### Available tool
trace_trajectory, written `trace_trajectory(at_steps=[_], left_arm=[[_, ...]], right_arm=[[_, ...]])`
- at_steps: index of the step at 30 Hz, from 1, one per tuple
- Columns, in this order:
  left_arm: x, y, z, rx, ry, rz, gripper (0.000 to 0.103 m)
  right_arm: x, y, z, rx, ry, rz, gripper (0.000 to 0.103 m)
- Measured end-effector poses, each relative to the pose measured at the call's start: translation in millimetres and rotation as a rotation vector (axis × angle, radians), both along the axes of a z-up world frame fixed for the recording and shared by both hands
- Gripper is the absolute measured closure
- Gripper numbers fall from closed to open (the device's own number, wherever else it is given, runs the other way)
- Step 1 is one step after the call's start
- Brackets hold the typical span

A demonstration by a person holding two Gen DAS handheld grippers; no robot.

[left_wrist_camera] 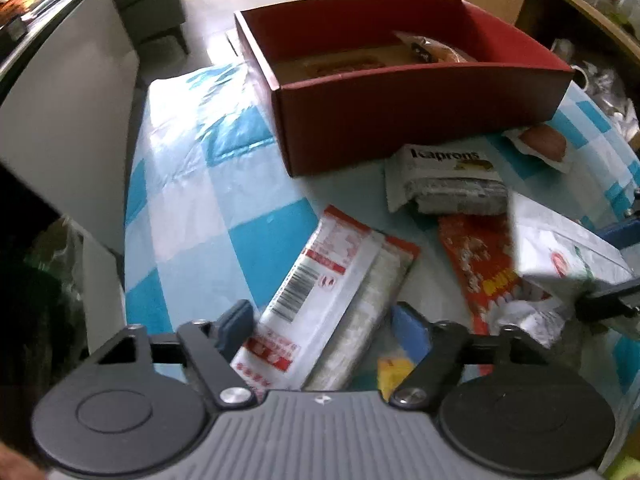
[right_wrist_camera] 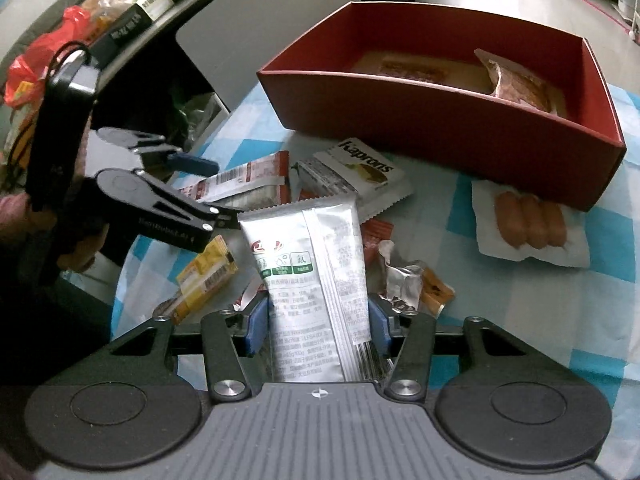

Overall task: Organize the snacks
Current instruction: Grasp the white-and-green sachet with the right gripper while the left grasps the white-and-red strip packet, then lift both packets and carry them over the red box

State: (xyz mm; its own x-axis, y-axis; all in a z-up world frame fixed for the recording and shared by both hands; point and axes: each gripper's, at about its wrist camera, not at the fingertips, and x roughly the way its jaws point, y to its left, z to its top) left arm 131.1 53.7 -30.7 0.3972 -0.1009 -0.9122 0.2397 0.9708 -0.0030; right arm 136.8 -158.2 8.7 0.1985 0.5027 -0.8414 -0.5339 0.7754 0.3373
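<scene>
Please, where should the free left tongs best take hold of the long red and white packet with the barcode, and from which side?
Probably across the middle of the red and white packet, from above. It lies flat and narrow, so the left tongs already straddle its width.

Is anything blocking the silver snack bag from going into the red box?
Nothing visible blocks it. The right gripper holds the silver snack bag; the red box is open-topped, and only low packets like the Kaprons packet lie between.
</scene>
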Motion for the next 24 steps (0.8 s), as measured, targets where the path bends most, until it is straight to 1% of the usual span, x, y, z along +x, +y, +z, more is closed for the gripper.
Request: trace_trajectory(at_steps=[1,3,6,8,11,12,13,17,18,19,20,21,22,23,24], left_arm=[[-3.1,-1.9,2.2,-0.005,0.003,0.016,0.046],[-12.5,-7.5,4.1,0.004,-0.003,0.041,0.049],[-31.6,-11.5,6.1,-0.035,0.005,0.105,0.050],[-37.6,-14.9,5.9,-0.032,0.009,0.118,0.049],[-30.7,-20.6,3.7,0.034,-0.005,0.109,0.033],[-26.3,-21.6,1.3,0.051,-0.008,0.106,0.023],[-21.2,-22.4,-1.8,0.062,-0.009,0.110,0.018],[-12.8,-25.2,-5.8,0.032,0.001,0.120,0.016],[-12.9,-25.8,-5.6,0.031,0.000,0.120,0.019],[-14.5,-25.8,-4.6,0.021,-0.002,0.122,0.029],[-17.0,-26.4,-3.1,0.010,-0.006,0.124,0.034],[-20.9,-29.1,-1.1,0.022,-0.016,0.113,0.045],[-24.4,-30.8,0.9,0.024,-0.022,0.102,0.052],[-27.6,-31.6,2.2,0.024,-0.017,0.107,0.053],[-30.4,-32.0,2.8,0.023,-0.013,0.120,0.054]], right_arm=[[0.1,-0.5,0.6,-0.001,-0.002,-0.002,0.043],[0.0,-1.7,1.4,0.002,0.000,-0.007,0.043],[-1.6,-2.0,1.3,-0.004,-0.003,-0.006,0.043],[-2.5,-2.4,0.8,-0.006,-0.001,-0.006,0.043],[-3.4,-1.9,-0.5,-0.007,0.000,-0.003,0.043],[-3.4,-1.4,-1.0,-0.008,0.001,-0.003,0.043],[-3.3,-0.8,-1.8,-0.011,0.001,-0.001,0.043],[-3.2,2.8,-4.0,-0.016,-0.007,0.013,0.039],[-3.2,4.8,-4.6,-0.026,-0.016,0.016,0.038],[-3.7,7.3,-4.4,-0.036,-0.027,0.025,0.038],[-4.6,10.3,-4.3,-0.047,-0.039,0.038,0.038],[-5.8,12.7,-4.3,-0.057,-0.048,0.046,0.036],[-7.3,14.7,-4.3,-0.065,-0.055,0.050,0.036],[-10.0,17.2,-4.2,-0.081,-0.070,0.061,0.036],[-13.7,20.3,-3.8,-0.105,-0.092,0.077,0.038]])
